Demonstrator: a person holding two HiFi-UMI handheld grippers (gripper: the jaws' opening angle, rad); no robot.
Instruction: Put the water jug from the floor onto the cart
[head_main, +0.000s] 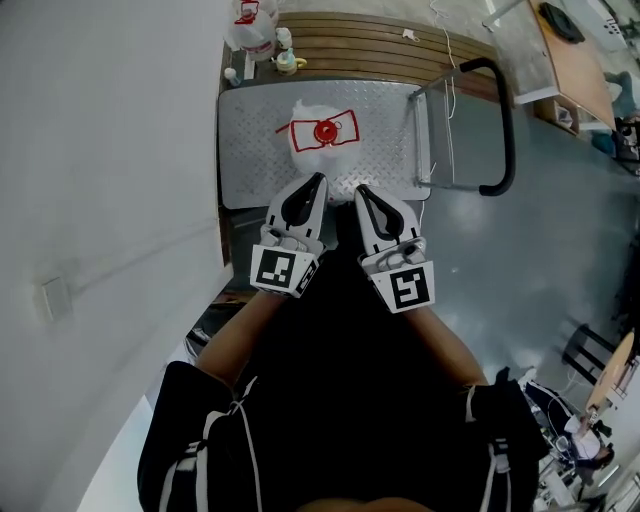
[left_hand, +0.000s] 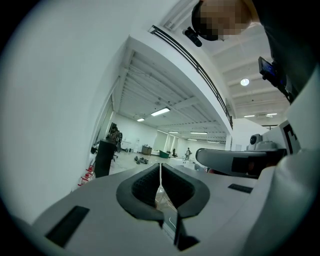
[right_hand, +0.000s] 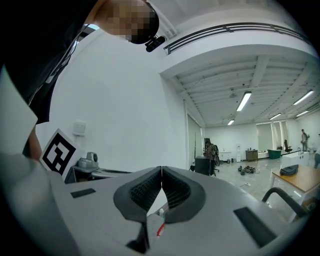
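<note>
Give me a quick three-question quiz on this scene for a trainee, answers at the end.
1. True or false: the water jug stands on the cart.
2. The jug's cap is: A blue, B red, C green.
3. Fill in: the left gripper and the right gripper both have their jaws ____.
Key: 1 true; 2 B; 3 shut.

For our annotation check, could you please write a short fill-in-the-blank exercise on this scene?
1. The water jug stands ___ the cart.
2. The jug's cap is ___.
3. The cart's handle is ___.
4. The left gripper and right gripper both have their jaws ___.
Missing words: on; red; black; shut.
</note>
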